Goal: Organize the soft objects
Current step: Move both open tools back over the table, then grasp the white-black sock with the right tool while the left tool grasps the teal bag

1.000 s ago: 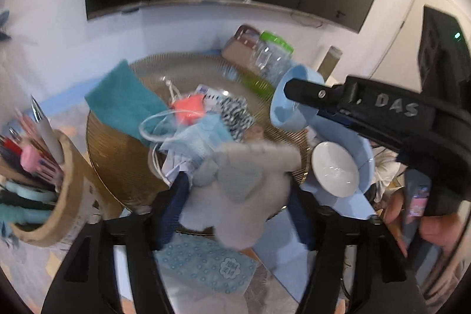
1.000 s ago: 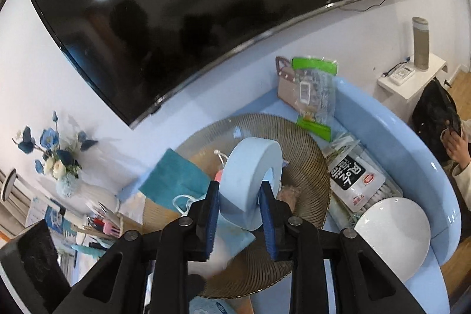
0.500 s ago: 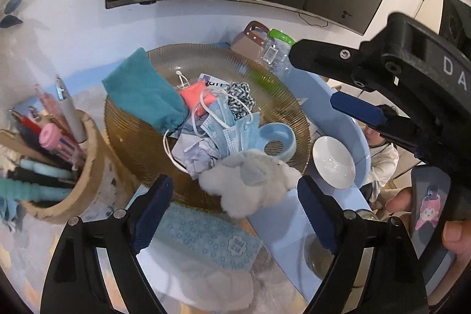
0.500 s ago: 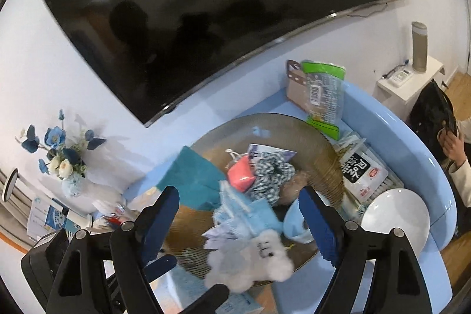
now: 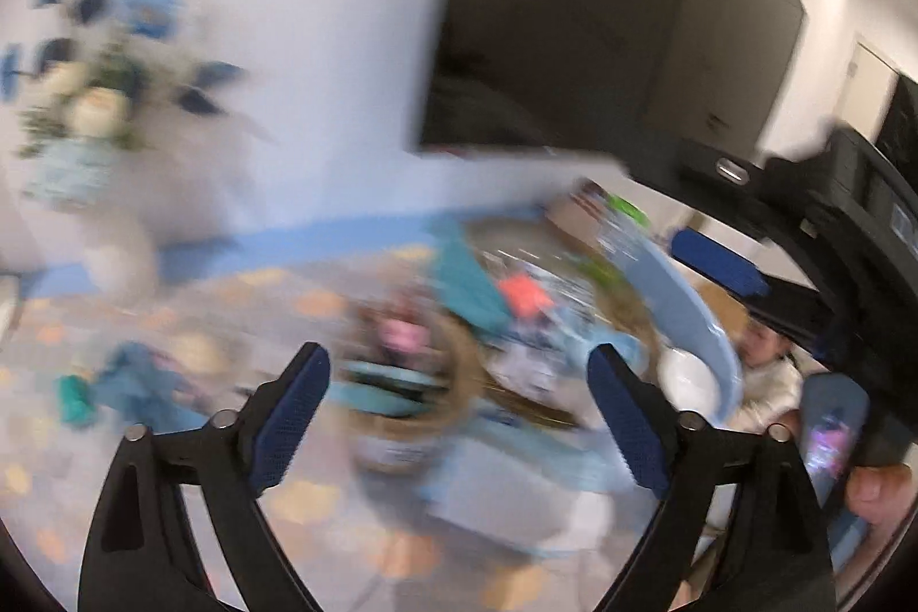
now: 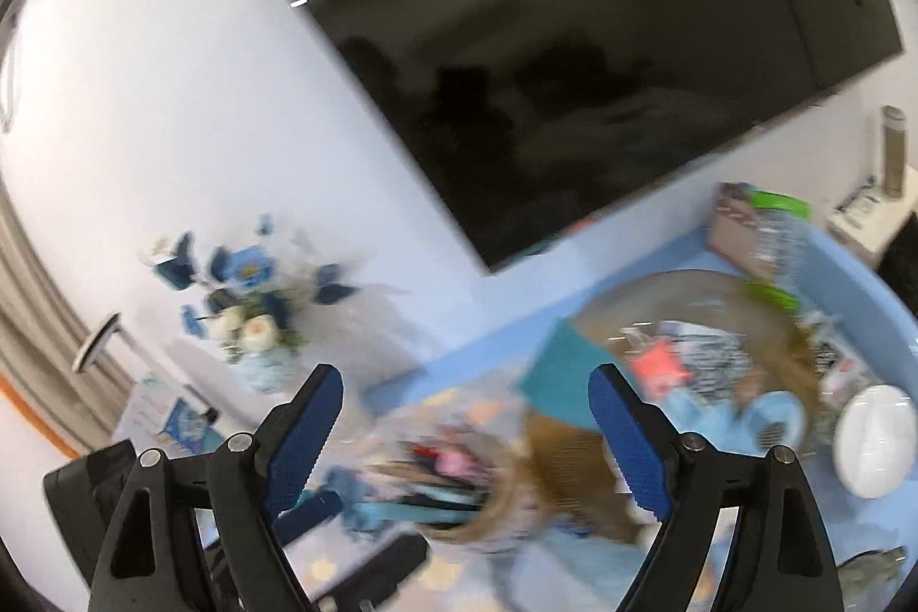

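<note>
Left wrist view is smeared, so no label or writing is readable. The left gripper [image 5: 456, 408] has its jaws wide and opening further, nothing between the pads, just air. Past the right pad sits the gold tray [image 5: 625, 319] with the soft pile: teal cloth [image 5: 467, 288] and a coral pouch [image 5: 525, 296]. Straight ahead between the jaws is the pen cup [image 5: 413, 382]. Open patterned tabletop lies left of the left pad.

Right wrist view: the right gripper [image 6: 465, 420] is spread wide too, jaws opening, empty. The teal cloth [image 6: 565, 374] hangs over the tray's near edge, just inside the right pad; beyond that pad are a blue tape roll [image 6: 766, 420] and a white dish [image 6: 875, 440]. A flower vase [image 6: 261, 342] stands beyond the left pad. Packet print here is too blurred to read.
</note>
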{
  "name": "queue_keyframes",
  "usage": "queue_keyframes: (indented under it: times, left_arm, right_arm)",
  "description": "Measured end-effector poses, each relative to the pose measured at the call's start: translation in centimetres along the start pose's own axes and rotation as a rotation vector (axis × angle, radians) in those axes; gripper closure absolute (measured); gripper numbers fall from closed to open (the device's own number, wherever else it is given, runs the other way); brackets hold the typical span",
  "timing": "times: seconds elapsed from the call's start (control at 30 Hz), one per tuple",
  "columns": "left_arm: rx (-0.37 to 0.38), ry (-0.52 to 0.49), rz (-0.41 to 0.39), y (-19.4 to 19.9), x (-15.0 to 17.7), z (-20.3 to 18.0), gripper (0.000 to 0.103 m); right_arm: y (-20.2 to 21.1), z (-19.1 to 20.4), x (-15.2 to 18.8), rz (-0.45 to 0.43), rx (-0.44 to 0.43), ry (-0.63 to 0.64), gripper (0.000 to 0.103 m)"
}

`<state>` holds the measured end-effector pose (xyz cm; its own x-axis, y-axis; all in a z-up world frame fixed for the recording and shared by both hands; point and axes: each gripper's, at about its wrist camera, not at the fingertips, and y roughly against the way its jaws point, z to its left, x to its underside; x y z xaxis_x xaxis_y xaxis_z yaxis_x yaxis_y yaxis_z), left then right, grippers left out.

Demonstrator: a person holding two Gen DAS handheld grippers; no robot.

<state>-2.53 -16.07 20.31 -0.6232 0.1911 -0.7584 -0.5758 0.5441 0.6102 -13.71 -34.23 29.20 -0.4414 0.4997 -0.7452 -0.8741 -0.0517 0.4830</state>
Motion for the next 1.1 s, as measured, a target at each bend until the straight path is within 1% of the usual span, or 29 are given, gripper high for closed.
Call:
queue_keyframes:
  times: [0.03, 0.07, 0.1, 0.23, 0.3, 0.33, 0.43, 0.53, 0.67, 0.7, 0.8, 1.0, 1.1]
  left_arm:
    - [-0.048, 0.014, -0.02, 0.7, -0.2, 2.0, 0.007]
    - [-0.072, 0.024, -0.027, 1.1, -0.4, 3.2, 0.007]
    - [-0.104, 0.047, -0.034, 1.8, -0.6, 5.3, 0.007]
    - [-0.173, 0.128, -0.048, 3.6, -0.5, 12.1, 0.007]
    - [-0.229, 0.156, -0.047, 4.3, -0.4, 15.4, 0.007]
    - [-0.249, 0.167, -0.049, 4.2, -0.1, 16.4, 0.007]
    - [-0.289, 0.22, -0.055, 5.1, 0.6, 20.6, 0.007]
    - [-0.319, 0.262, -0.057, 5.0, 1.6, 23.8, 0.007]
    - [-0.337, 0.31, -0.034, 3.8, 3.5, 27.9, 0.007]
    - [-0.34, 0.317, -0.027, 3.1, 4.0, 28.6, 0.007]
    - [-0.335, 0.327, -0.005, 1.4, 5.3, 30.0, 0.007]
    - [-0.314, 0.354, 0.049, -2.7, 8.0, 32.3, 0.007]
    - [-0.314, 0.364, 0.064, -4.2, 8.6, 33.0, 0.007]
  right_arm:
    - [-0.4, 1.2, 0.2, -0.002, -0.016, 0.011, 0.016]
    - [-0.6, 2.2, 0.4, -0.001, -0.029, 0.02, 0.014]
    - [-1.1, 3.5, 0.7, 0.001, -0.046, 0.033, 0.013]
    - [-2.8, 7.7, 2.0, 0.02, -0.103, 0.074, 0.013]
    - [-4.0, 9.6, 3.0, 0.038, -0.13, 0.09, 0.013]
    - [-4.6, 10.5, 3.4, 0.044, -0.141, 0.095, 0.013]
    - [-6.3, 12.2, 4.9, 0.057, -0.156, 0.104, 0.006]
    - [-8.6, 13.7, 7.0, 0.095, -0.159, 0.111, 0.005]
    - [-11.8, 14.9, 9.8, 0.155, -0.132, 0.149, 0.005]
    - [-12.5, 15.1, 10.4, 0.165, -0.13, 0.159, 0.005]
    - [-14.9, 15.5, 12.5, 0.185, -0.085, 0.184, 0.005]
    - [-19.2, 13.4, 16.0, 0.226, 0.02, 0.148, 0.005]
    - [-21.3, 11.8, 17.5, 0.259, 0.107, 0.109, 0.005]
